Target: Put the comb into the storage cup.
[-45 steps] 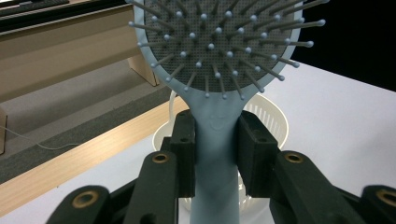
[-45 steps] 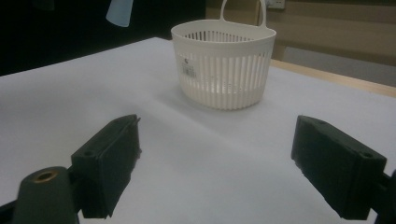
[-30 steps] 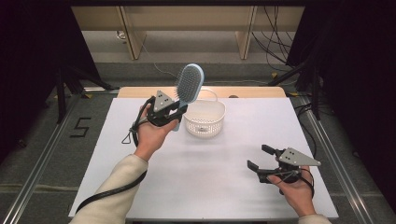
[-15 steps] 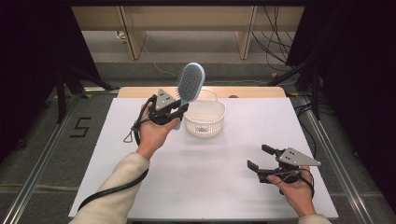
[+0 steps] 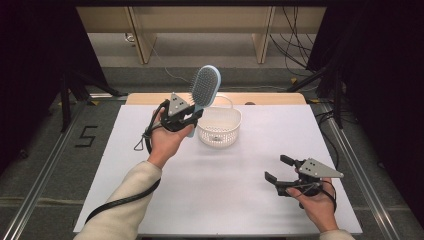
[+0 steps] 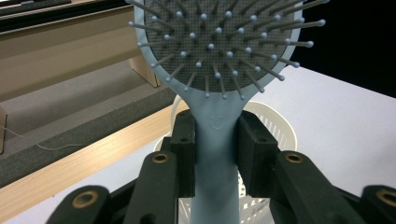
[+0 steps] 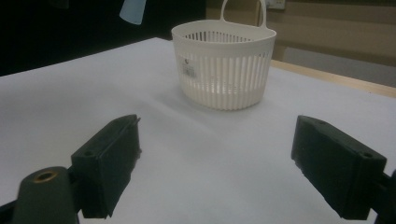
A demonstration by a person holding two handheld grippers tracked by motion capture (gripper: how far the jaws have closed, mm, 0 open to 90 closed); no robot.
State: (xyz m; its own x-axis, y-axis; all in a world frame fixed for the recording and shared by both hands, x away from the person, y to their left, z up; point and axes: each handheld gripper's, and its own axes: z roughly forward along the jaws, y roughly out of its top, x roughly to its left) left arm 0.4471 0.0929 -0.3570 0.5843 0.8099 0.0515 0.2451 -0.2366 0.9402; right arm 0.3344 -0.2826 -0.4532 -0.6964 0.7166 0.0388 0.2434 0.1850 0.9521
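Nothing moved, white table (image 5: 210, 190), grey floor (image 5: 45, 150), wooden shelving (image 5: 200, 17)

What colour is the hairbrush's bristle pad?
Dark grey pad on the light blue plastic hairbrush; clearest in the left gripper view.

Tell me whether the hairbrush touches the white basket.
Apart. In the right gripper view the hairbrush handle tip hangs in the air left of the white basket, with a gap between them.

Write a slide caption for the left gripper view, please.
Left gripper black fingers clamp the pale blue plastic hairbrush by its handle, above the white slotted plastic basket.
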